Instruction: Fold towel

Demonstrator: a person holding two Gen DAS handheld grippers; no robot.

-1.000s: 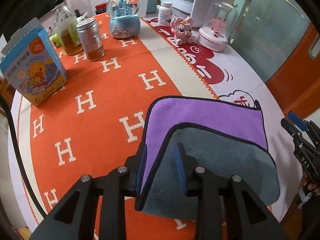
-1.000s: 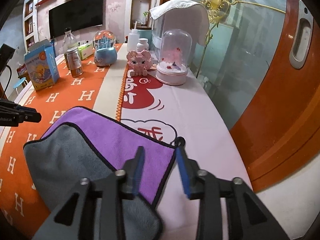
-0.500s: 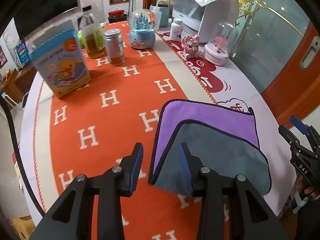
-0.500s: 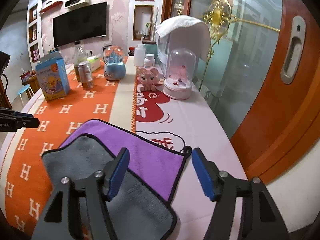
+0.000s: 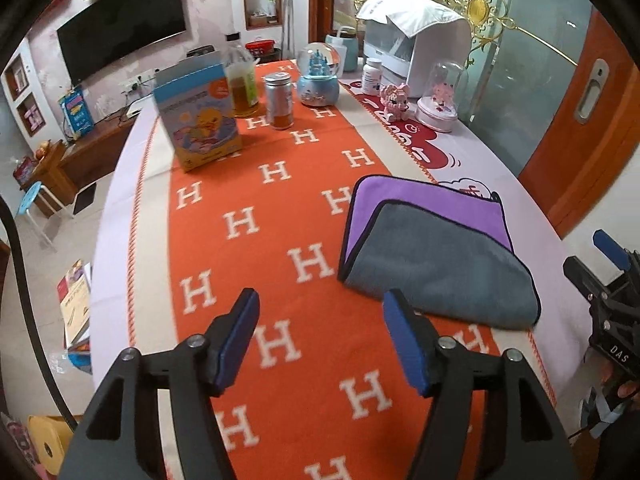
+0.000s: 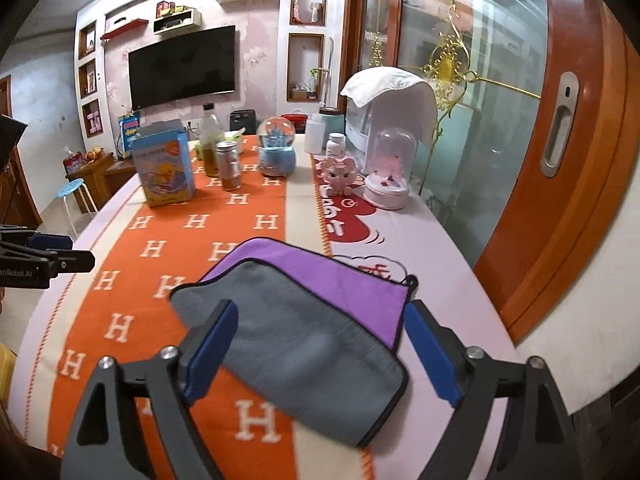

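Note:
The towel [image 5: 436, 256] lies folded on the table, grey side over purple, with a purple strip showing along its far edge; it also shows in the right wrist view [image 6: 304, 320]. My left gripper [image 5: 324, 340] is open and empty, raised above the orange cloth to the left of the towel. My right gripper [image 6: 320, 348] is open and empty, held above the towel's near side. The right gripper also shows at the right edge of the left wrist view [image 5: 612, 280], and the left gripper at the left edge of the right wrist view [image 6: 44, 260].
At the table's far end stand a blue duck box [image 5: 196, 116], a bottle [image 5: 240, 80], a can [image 5: 280, 100], a snow globe [image 5: 319, 76], a pink toy [image 5: 396, 100] and a glass dome [image 5: 440, 100]. An orange door [image 6: 560, 160] is at the right.
Both grippers let go of the towel, opened wide and pulled back and up. The towel stays folded on the table.

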